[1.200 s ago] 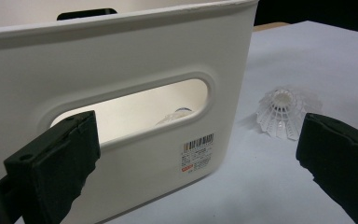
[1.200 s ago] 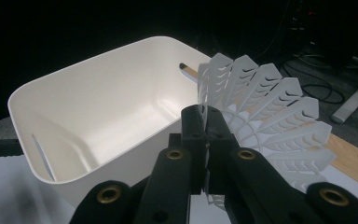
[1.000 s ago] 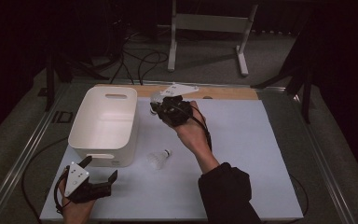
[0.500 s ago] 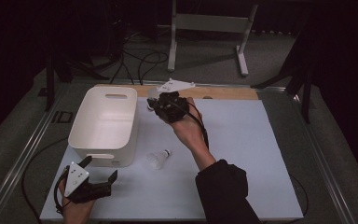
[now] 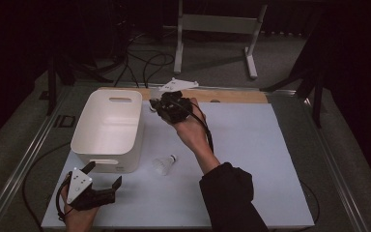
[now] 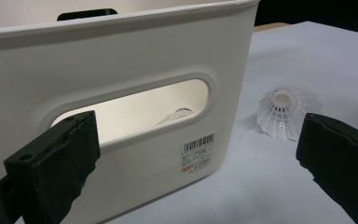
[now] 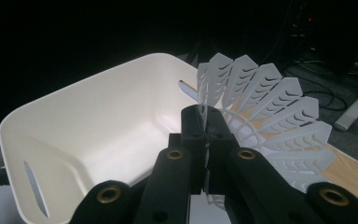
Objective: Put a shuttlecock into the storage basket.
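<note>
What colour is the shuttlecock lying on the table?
White, a plastic mesh skirt; the shuttlecock shows best in the left gripper view.

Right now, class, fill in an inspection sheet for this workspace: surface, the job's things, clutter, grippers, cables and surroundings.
Surface: white table top, wooden strip at far edge.
Job's things: white bin; one shuttlecock lying beside it; another shuttlecock pinched by its skirt; possibly one inside the bin, seen through the handle slot.
Clutter: nothing seen.
Grippers: left hand-held gripper open, near the bin; right hand-held gripper closed, beside the bin's rim.
Cables: black cables on the floor.
Surroundings: dark room, metal stand behind.
</note>
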Demonstrator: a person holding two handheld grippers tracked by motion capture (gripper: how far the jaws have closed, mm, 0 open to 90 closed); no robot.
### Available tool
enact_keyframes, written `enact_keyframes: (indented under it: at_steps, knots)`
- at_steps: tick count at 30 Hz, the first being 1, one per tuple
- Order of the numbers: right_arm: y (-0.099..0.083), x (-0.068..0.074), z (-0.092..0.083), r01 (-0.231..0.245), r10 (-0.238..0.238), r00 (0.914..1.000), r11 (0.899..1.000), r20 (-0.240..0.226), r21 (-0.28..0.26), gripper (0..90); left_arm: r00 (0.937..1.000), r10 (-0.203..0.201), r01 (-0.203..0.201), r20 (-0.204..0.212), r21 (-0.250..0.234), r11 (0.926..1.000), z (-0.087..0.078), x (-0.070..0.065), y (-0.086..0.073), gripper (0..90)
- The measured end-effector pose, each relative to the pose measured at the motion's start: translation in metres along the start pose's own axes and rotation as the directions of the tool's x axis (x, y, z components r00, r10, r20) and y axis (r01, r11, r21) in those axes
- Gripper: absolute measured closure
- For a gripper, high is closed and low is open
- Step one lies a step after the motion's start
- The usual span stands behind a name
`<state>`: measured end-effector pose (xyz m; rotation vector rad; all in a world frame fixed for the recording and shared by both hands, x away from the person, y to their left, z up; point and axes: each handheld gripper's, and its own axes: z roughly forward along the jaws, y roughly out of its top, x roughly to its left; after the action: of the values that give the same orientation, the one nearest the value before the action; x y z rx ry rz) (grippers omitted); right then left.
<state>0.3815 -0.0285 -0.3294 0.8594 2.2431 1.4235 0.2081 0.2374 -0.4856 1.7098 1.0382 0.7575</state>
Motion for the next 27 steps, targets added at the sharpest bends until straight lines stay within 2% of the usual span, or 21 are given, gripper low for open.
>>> enact_keyframes:
  at_steps: [5,12,27]
  knots:
    - [0.003,0.001,0.004,-0.014,0.014,0.9997,1.000,-0.020,-0.005,89.6,1.0000,0.000,0.000,0.000,-0.002,1.0000,0.000,0.000,0.000,0.1]
    - [0.004,0.003,0.008,-0.016,0.016,0.9996,1.000,-0.022,-0.001,89.6,1.0000,-0.001,0.001,-0.001,-0.003,1.0000,0.000,0.000,0.000,0.1]
    - [0.006,0.011,0.020,0.003,-0.003,0.9993,1.000,-0.037,0.013,89.6,1.0000,-0.001,0.001,-0.002,-0.004,1.0000,0.000,0.001,0.000,0.1]
